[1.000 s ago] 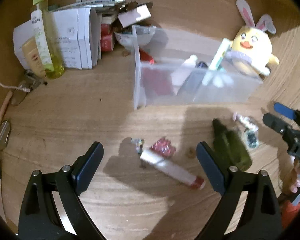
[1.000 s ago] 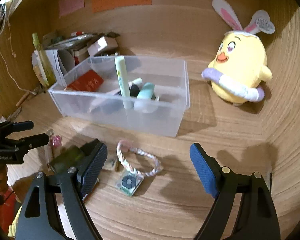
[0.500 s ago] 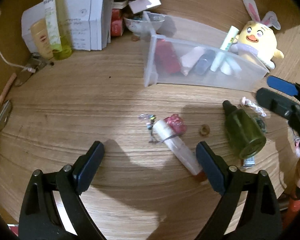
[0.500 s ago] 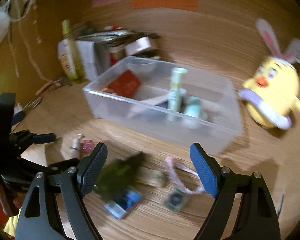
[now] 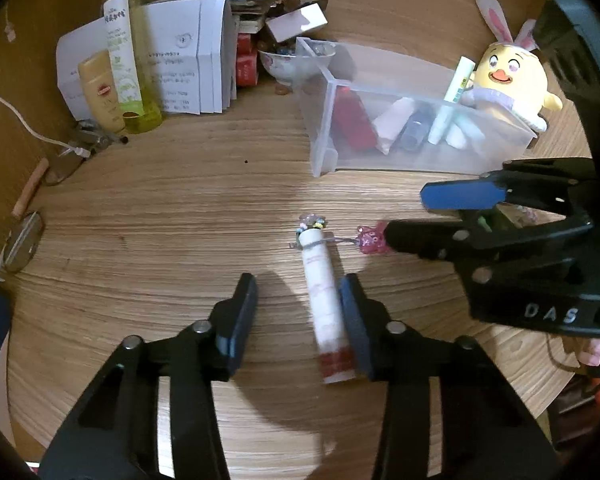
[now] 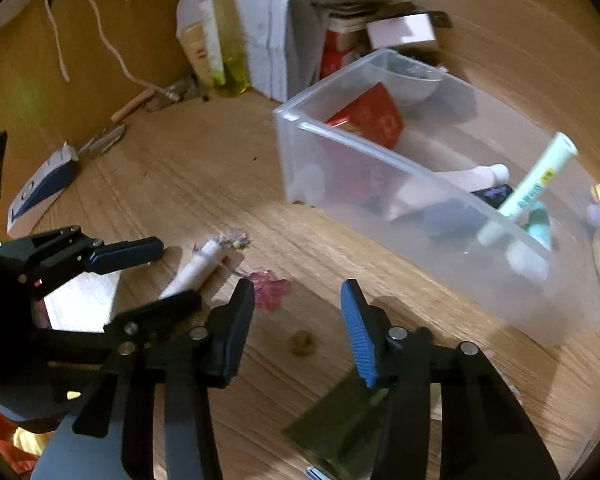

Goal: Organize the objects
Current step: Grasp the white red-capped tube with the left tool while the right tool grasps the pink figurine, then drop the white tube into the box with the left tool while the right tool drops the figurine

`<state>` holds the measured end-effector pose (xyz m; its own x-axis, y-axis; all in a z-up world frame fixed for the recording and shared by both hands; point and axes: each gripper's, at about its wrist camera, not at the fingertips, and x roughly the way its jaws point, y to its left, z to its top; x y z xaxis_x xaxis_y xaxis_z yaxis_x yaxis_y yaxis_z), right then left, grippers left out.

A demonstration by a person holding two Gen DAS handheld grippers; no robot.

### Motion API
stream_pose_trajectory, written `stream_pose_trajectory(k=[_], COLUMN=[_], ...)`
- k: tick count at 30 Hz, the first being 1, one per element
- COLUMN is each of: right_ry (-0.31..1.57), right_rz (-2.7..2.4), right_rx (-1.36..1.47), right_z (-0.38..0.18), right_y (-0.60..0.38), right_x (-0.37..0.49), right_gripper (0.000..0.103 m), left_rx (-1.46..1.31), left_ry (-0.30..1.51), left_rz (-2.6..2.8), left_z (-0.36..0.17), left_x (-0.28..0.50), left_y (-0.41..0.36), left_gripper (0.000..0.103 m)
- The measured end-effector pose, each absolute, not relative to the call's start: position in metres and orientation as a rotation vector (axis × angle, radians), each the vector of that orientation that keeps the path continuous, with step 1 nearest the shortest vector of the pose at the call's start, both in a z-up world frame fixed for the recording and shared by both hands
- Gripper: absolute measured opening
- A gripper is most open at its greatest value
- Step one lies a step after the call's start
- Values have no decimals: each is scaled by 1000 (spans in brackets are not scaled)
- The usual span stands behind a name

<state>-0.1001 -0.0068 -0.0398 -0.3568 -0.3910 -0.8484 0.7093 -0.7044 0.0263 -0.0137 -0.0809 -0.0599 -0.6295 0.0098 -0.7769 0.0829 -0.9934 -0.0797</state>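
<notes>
A: Where is the left gripper (image 5: 298, 312)?

B: Low in the left wrist view, its fingers closing around the white tube (image 5: 325, 304) that lies on the table (image 5: 160, 216). The right finger sits against the tube's side; the left finger stands clear of it, so the tube is not yet clamped.

A: And the right gripper (image 6: 298, 320)?

B: Its fingers are closing too, with only bare table and a small brown bit (image 6: 302, 343) showing between them. A dark green bottle (image 6: 336, 432) lies low in the right wrist view, partly behind the blue finger; I cannot tell whether it is touched.

A: The rest?

B: A pink charm (image 5: 369, 239) lies just right of the tube's top. The clear bin (image 5: 400, 136), upper right in the left wrist view, holds a red box (image 5: 354, 118) and several tubes. A yellow chick toy (image 5: 510, 80) sits behind it.
</notes>
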Motion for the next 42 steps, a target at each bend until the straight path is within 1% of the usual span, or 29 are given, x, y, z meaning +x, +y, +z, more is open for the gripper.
stream_pose_trajectory(k=[4, 7, 8, 9, 13, 14, 15, 19, 23, 30, 42], right_ry=[498, 518, 523, 520, 516, 507, 497, 453, 419, 418, 236], right_rz=[-2080, -2069, -2065, -2067, -2082, -2089, -2100, -2126, -2142, -2203, -2358], right_rx=[1175, 1189, 1196, 1192, 1170, 1164, 1160, 1153, 1153, 1058, 936], right_z=[-44, -49, -50, -51, -49, -48, -45, -37, -34, -13, 37], right_y=[-17, -23, -24, -25, -22, -20, -18, -3, -1, 7, 65], right_x=[-96, -97, -97, -97, -95, -95, -95, -98, -100, -88, -85], right_gripper=[41, 31, 26, 26, 24, 20, 19, 19, 19, 19, 19], left_rx=[1327, 1327, 1327, 1330, 1352, 1356, 1360, 1362, 1343, 1233, 1087], left_ry=[162, 157, 156, 151, 154, 154, 149, 126, 166, 226, 261], left_rz=[-2807, -2814, -2816, -2818, -2819, -2819, -2822, -2825, -2819, -2829, -2904], left_z=[-61, -61, -61, -61, -61, -61, -61, -61, -58, -33, 6], left_x=[-13, -12, -13, -13, -20, -22, -25, -30, -27, -16, -21], left_y=[-83, -85, -85, -85, -86, -85, -84, -80, -84, -100, -94], left_gripper=[30, 25, 21, 15, 15, 15, 15, 14, 14, 14, 14])
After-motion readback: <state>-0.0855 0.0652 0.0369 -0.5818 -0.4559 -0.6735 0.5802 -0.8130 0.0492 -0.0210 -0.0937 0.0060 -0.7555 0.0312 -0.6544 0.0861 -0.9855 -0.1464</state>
